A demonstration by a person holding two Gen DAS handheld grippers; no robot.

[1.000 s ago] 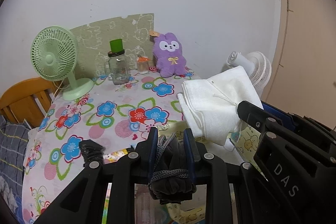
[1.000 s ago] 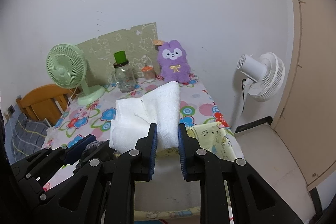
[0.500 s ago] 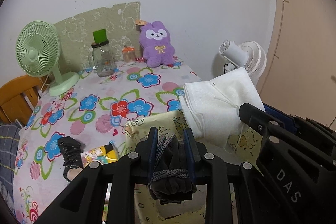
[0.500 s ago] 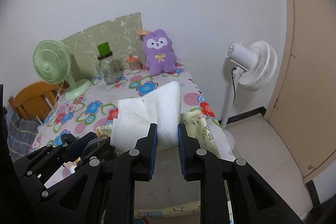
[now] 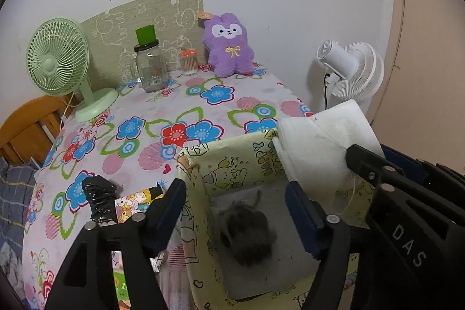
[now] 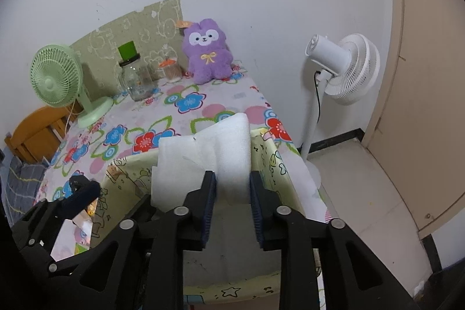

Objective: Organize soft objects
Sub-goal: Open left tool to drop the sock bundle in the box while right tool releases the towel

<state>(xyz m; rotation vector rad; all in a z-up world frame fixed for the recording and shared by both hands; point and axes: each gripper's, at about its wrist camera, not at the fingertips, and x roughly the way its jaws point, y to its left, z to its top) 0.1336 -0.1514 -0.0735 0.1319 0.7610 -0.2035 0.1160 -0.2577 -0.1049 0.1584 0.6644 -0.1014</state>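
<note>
The left claw (image 5: 235, 211) has just been opening and stands spread above the yellow box (image 5: 232, 161); the dark bundle (image 5: 245, 233) lies loose inside. The right claw (image 6: 232, 188), its jaws also just opening, pinches the folded white towel (image 6: 209, 153) over the same box.

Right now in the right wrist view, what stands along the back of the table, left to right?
Pale green desk fan → clear glass jar with a green-topped lid → small orange-lidded container → purple plush bunny; off the table, white standing fan.
</note>
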